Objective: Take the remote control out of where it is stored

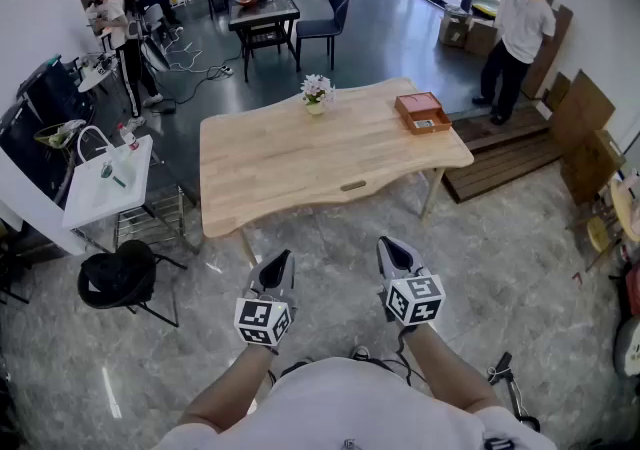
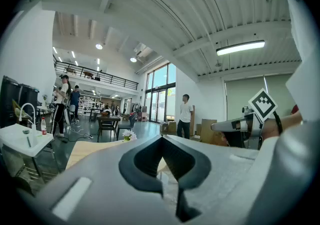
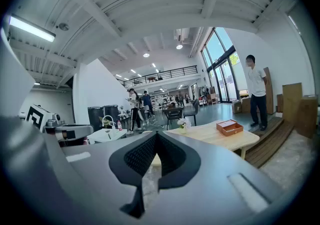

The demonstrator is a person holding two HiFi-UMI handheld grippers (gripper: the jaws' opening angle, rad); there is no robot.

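Currently both claws hang in front of me with nothing in them. The left claw (image 1: pixel 281 260) and the right claw (image 1: pixel 394 246) each have their jaws pressed together at the tips, and each claw's own view shows only the room past them.

What matters is the small orange box (image 1: pixel 424 111). It lies open well ahead of the right claw and off to its right, near the far right corner of the wooden table (image 1: pixel 300 168). I cannot make out the remote itself from here. I judge it sits inside that box, where something pale shows. The box is too small in view for me to tell which way its long side runs.

The right claw is the nearer of the two, so I would reach with that one, and its jaws must part first. Both claws are well short of the table's near edge, so I have to close in before anything else.

The tabletop is pale bare wood, with a pot of flowers (image 1: pixel 317 92) far ahead of the left claw. Under the claws is grey marbled floor (image 1: pixel 520 268). Beyond the table is a big open hall, with a person (image 1: pixel 520 33) standing past the box.
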